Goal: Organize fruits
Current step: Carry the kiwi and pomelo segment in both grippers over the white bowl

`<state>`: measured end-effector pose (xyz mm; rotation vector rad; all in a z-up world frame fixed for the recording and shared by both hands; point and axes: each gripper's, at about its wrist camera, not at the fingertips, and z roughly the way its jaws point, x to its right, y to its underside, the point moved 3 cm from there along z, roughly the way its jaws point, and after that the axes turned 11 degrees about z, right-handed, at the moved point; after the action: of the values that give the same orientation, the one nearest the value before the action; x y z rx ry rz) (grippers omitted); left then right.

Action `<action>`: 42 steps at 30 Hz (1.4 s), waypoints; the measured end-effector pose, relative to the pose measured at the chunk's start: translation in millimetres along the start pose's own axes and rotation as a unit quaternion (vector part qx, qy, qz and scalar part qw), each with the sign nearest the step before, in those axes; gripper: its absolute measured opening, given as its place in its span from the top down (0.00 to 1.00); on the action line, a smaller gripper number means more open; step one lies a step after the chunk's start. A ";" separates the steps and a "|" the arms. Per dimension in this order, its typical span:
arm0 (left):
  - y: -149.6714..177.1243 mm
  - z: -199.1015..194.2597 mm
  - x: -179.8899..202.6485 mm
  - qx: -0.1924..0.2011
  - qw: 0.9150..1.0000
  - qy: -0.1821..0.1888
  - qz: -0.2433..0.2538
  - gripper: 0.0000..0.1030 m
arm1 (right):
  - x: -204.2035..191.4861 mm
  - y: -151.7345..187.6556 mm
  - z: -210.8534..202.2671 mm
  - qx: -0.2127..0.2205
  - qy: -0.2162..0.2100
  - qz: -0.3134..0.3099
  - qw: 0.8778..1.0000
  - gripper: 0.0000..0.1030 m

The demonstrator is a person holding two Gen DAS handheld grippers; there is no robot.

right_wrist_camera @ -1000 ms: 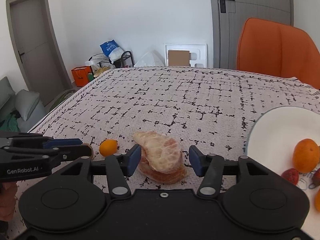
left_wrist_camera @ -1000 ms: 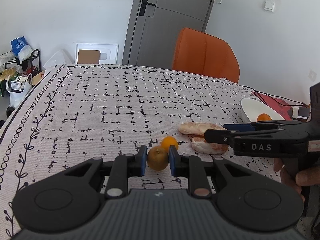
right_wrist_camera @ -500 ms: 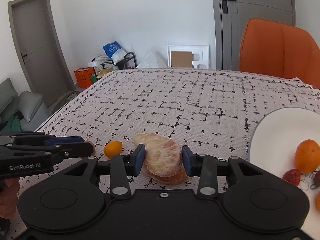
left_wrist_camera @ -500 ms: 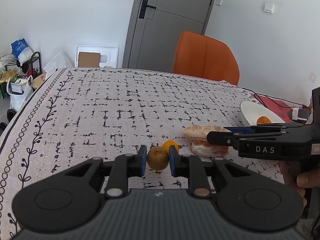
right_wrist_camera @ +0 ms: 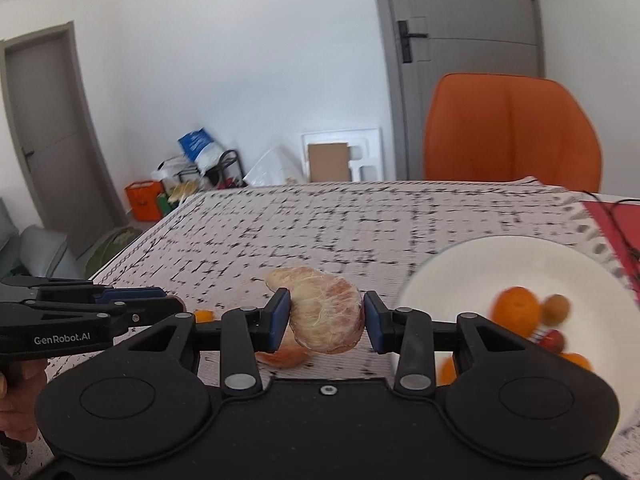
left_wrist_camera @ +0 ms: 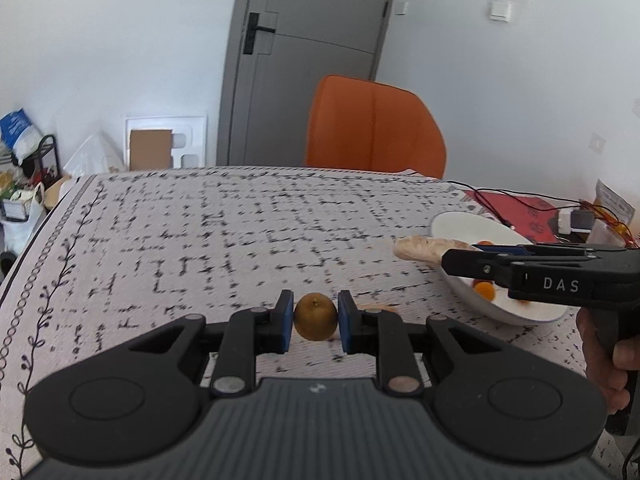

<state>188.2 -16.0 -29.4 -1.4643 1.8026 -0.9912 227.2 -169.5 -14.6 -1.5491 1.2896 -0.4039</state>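
My left gripper is shut on a small brown round fruit, held just above the patterned tablecloth. My right gripper is shut on a peeled pomelo segment, lifted off the table beside the white plate. In the left wrist view the same segment hangs at the plate's near rim. A second pomelo segment and a small orange lie on the cloth. On the plate are an orange, a brown fruit and a red fruit.
An orange chair stands at the table's far side. A red mat with cables and small items lies behind the plate at the right. A person's hand holds the right gripper's handle. Bags and a rack stand on the floor at the left.
The right jaws closed on the top pomelo segment and lifted it toward the plate. The left gripper rose and moved right with the brown fruit, away from the small orange.
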 end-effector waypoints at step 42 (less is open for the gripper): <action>-49.6 45.0 117.2 0.008 0.991 0.073 0.113 0.79 | 121.8 0.6 -53.8 0.082 0.112 0.086 0.987 0.63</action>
<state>227.3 -144.0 -11.6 -1.1732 2.0081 -1.0146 230.0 -301.2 -34.2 -1.2716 1.5111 -0.5709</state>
